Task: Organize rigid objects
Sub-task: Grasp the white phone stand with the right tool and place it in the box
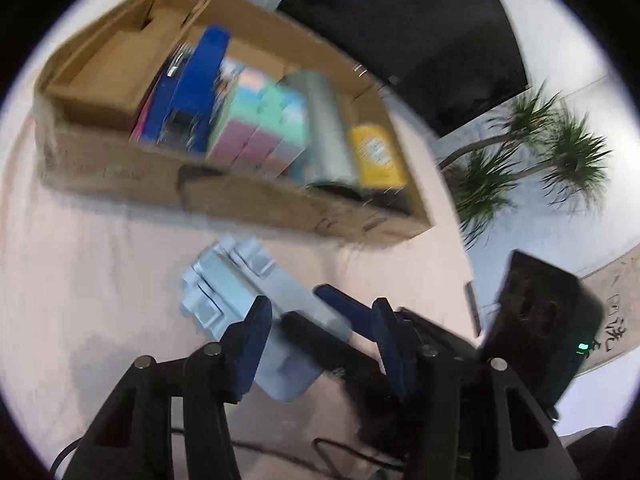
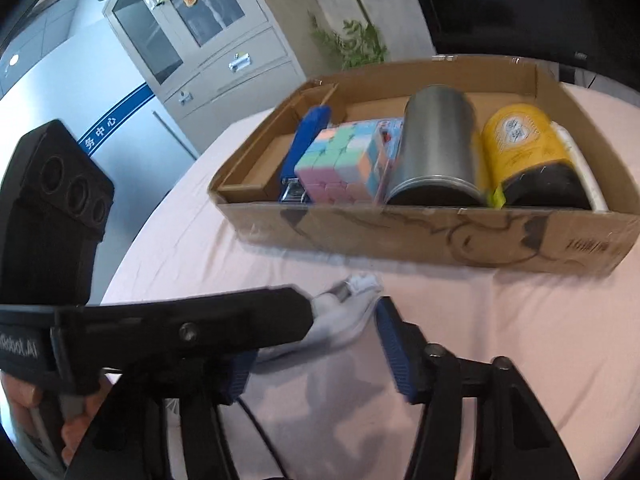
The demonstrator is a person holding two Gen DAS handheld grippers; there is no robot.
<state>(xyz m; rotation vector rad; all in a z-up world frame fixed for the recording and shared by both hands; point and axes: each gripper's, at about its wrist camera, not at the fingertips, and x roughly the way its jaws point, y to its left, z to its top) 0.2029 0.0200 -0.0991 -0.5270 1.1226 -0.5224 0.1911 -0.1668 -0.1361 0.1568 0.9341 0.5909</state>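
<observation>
A cardboard box (image 1: 120, 168) (image 2: 440, 236) stands on the pink cloth. It holds a blue stapler (image 1: 200, 80) (image 2: 306, 136), a pastel cube (image 1: 260, 124) (image 2: 344, 164), a silver can (image 1: 326, 128) (image 2: 436, 148) and a yellow can (image 1: 378, 156) (image 2: 524, 144). A pale grey-blue plastic block (image 1: 240, 304) (image 2: 340, 320) lies on the cloth in front of the box. My left gripper (image 1: 320, 320) is open with the block between its fingers. My right gripper (image 2: 316, 344) is open over the same block; the left gripper's body crosses in front of its left finger.
The table carries a pink cloth (image 1: 80, 260) (image 2: 520, 340). A dark screen (image 1: 420, 32) and potted plants (image 1: 540, 152) stand behind the table. A grey cabinet (image 2: 200, 40) stands at the back left. A black cable (image 2: 264, 440) runs across the cloth near me.
</observation>
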